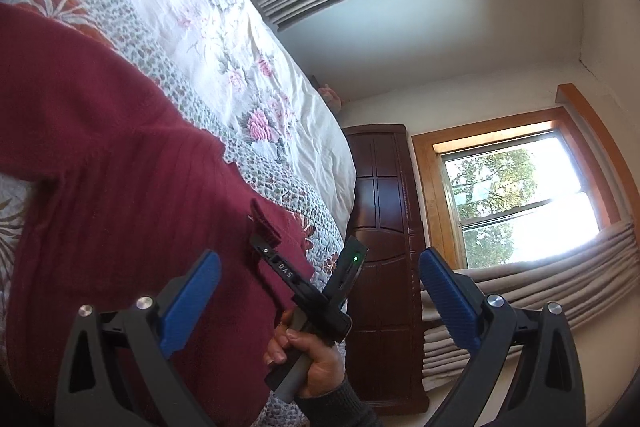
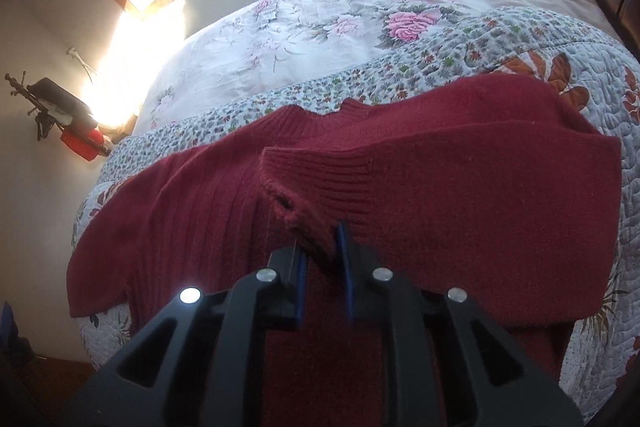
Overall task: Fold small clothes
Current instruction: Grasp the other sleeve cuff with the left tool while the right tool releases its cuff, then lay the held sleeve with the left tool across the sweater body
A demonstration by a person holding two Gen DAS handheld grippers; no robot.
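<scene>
the right gripper (image 2: 322, 247) is closed on the ribbed cuff (image 2: 320, 183) of the red sweater (image 2: 460, 195), which lies on the quilt (image 2: 540, 27). the left gripper (image 1: 320, 291) is wide open and holds nothing. the knit looks soft and stretchy, so cuffs and hems seem the best places to hold.

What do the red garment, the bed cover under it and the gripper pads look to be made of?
Red sweater: knitted, probably wool or acrylic; ribbed cuff and fuzzy matte surface.
Quilt: stitched cotton-like fabric with puckered quilting lines and a printed floral pattern.
Right gripper pads: blue, likely rubber or textured plastic; on the left gripper the pads show fine ridges.
</scene>
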